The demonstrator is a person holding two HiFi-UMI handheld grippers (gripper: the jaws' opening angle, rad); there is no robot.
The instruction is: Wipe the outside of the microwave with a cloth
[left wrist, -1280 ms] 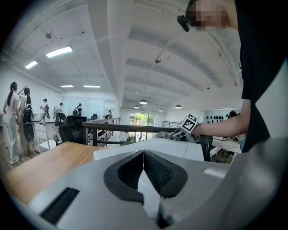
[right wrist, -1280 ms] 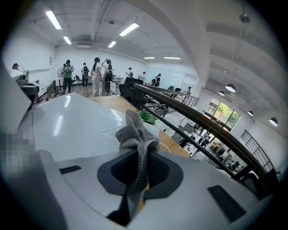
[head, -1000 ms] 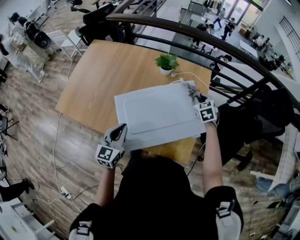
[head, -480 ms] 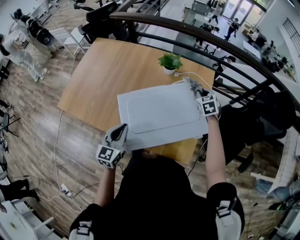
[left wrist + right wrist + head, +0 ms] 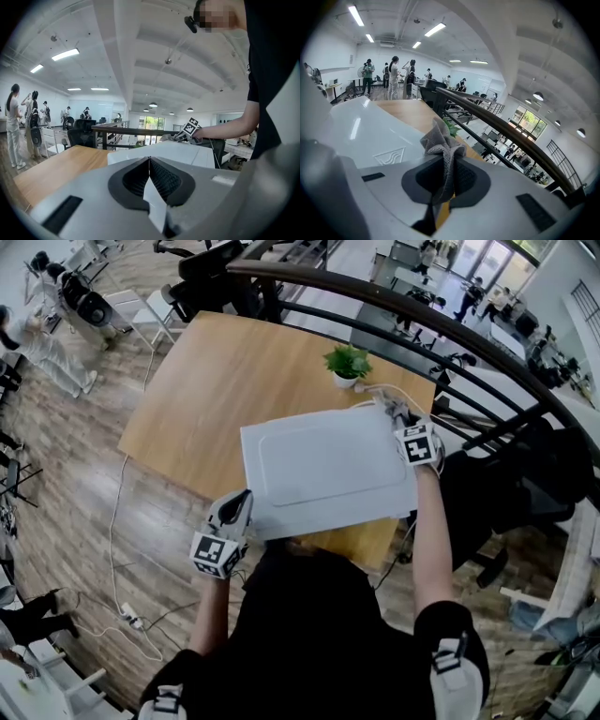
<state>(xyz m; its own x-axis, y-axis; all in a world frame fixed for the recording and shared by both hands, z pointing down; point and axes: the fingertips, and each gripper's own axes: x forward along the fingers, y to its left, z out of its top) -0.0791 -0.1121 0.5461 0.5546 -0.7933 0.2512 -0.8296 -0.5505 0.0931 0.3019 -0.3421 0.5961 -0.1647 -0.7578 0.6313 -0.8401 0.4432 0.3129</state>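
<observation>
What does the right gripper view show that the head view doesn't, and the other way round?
Only the right gripper view shows the right gripper with its jaws shut on the grey cloth. Only the head view shows the left gripper, by the near corner of the microwave, and the whole wooden table. Both show the microwave's white top, the potted plant and the dark railing.

the right hand-held gripper (image 5: 401, 425) seems to have slid the cloth (image 5: 387, 411) toward the microwave's (image 5: 323, 470) back corner.
</observation>
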